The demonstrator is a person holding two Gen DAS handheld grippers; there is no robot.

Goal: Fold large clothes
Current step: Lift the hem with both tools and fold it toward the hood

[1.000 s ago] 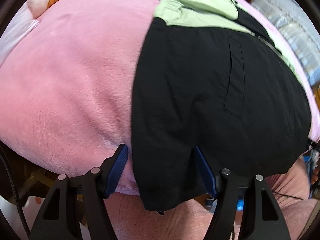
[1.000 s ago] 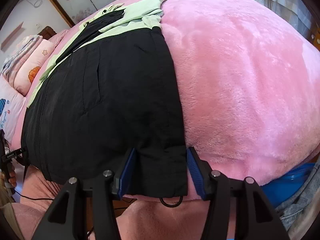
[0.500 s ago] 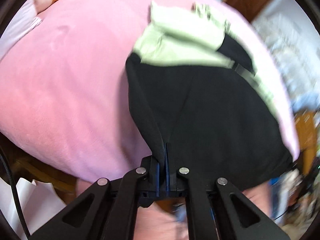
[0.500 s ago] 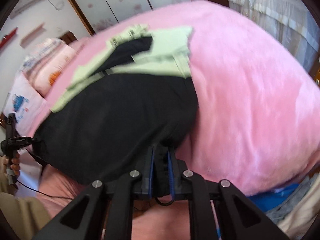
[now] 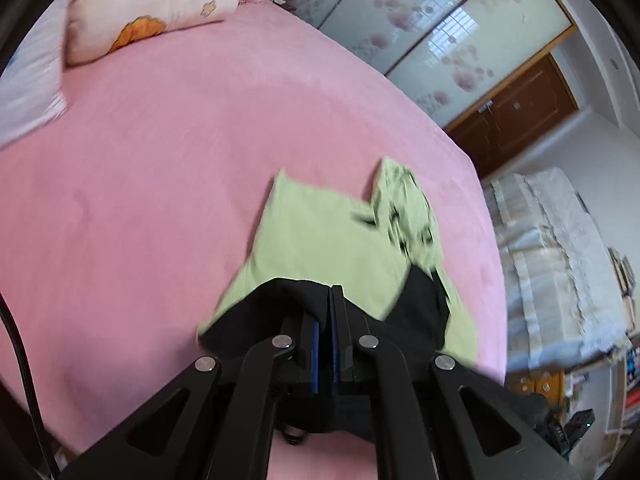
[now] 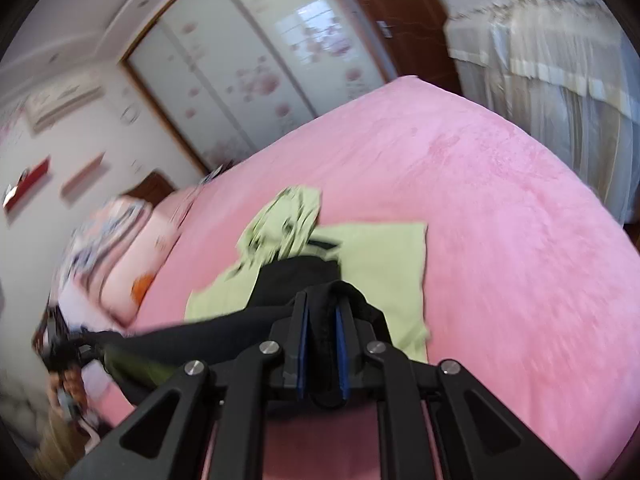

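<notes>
Both grippers have clamped and lifted since a second ago, when we had them spread either side of the hem of the black-and-pale-green fabric jacket (image 5: 320,240) lying flat on the pink plush bedspread (image 5: 160,180). We now see the left gripper (image 5: 329,300) at lower centre of its frame, jaws pressed together pinching the black hem, and the right gripper (image 6: 320,308) likewise pinching a bunched black fold. Black lower part hangs raised between them; green upper part lies on the bedspread mid-frame, with a pink patterned pillow (image 5: 152,8) upper left.
</notes>
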